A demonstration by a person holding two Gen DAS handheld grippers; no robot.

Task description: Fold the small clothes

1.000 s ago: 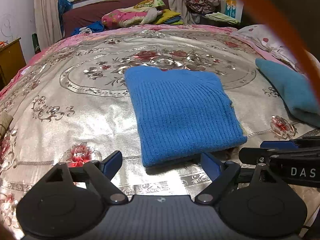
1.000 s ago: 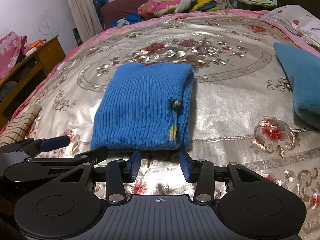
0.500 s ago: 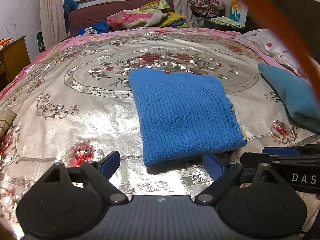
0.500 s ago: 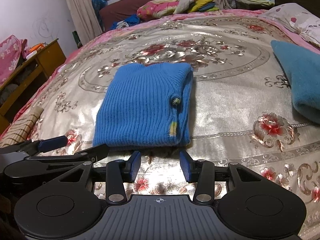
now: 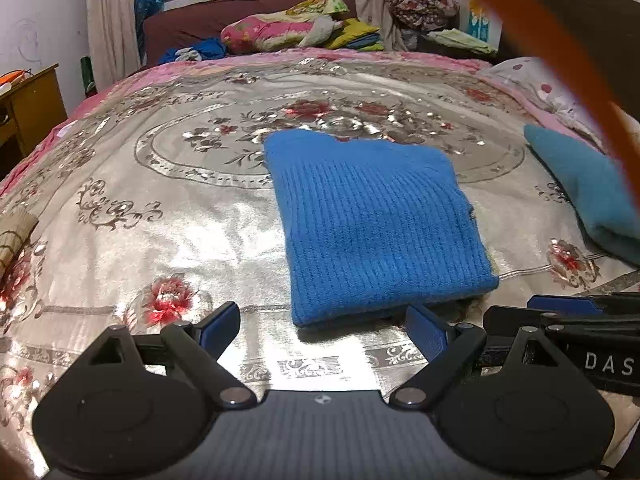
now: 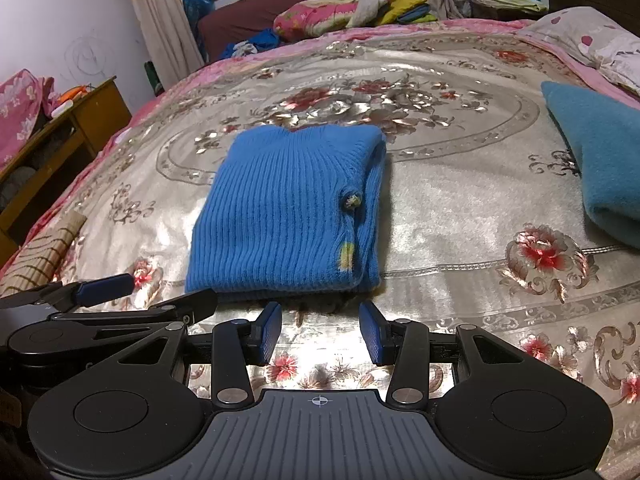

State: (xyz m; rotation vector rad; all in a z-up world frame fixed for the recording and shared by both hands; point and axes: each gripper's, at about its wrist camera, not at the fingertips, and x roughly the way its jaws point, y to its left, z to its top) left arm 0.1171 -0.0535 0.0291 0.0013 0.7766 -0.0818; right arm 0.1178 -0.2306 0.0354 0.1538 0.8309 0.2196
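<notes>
A bright blue ribbed knit garment (image 5: 376,224) lies folded into a flat rectangle on the flowered bedspread; it also shows in the right wrist view (image 6: 288,212), with a small button and a yellow patch near its right edge. My left gripper (image 5: 322,322) is open and empty, just short of the garment's near edge. My right gripper (image 6: 320,330) is open and empty, also just short of that near edge, and it shows side-on in the left wrist view (image 5: 568,312). The left gripper shows side-on in the right wrist view (image 6: 120,296).
A folded teal cloth (image 5: 584,188) lies at the right of the bed (image 6: 600,160). A rolled woven mat (image 6: 44,248) lies at the left edge. A wooden cabinet (image 6: 64,136) stands left of the bed. Pillows and piled clothes (image 5: 296,28) lie beyond.
Both grippers have drawn back slightly from the folded garment, which looks a little farther away. Both stay open and empty. The garment has not moved.
</notes>
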